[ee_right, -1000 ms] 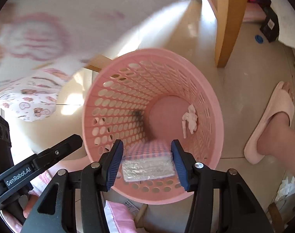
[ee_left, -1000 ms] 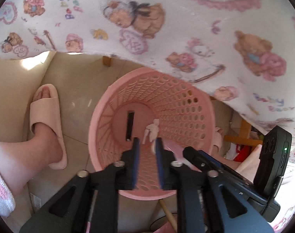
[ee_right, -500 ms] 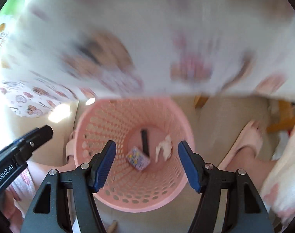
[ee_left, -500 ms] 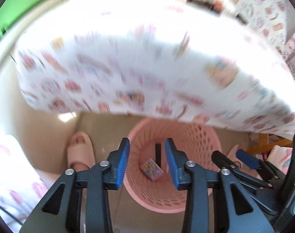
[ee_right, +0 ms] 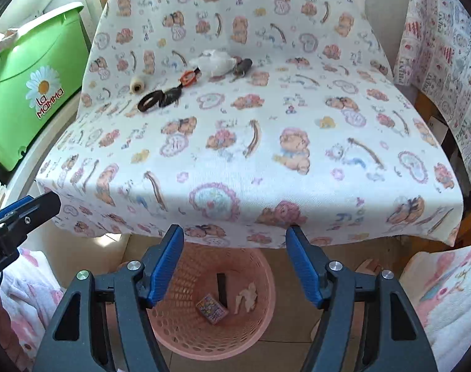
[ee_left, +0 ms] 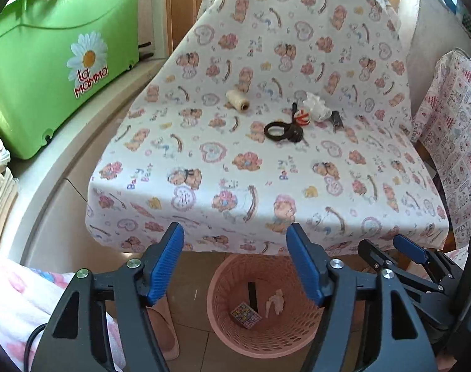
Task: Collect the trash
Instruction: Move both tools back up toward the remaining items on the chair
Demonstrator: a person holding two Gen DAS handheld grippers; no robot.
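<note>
Both the left gripper [ee_left: 235, 266] and the right gripper [ee_right: 235, 266] have their blue-padded jaws spread wide and hold nothing. Below the front edge of the teddy-bear tablecloth [ee_right: 235, 142], a pink perforated basket [ee_right: 173, 331] stands on the floor, holding 3 pieces: a small colourful packet [ee_right: 212, 308], a black strip [ee_right: 221, 290] and a crumpled white wad [ee_right: 246, 300]. Toward the tablecloth's far edge lie a thread spool [ee_left: 237, 99], a black coiled strap [ee_left: 283, 131], a red-and-white item [ee_left: 302, 117], crumpled white plastic [ee_left: 317, 107] and a small dark object [ee_left: 337, 120].
</note>
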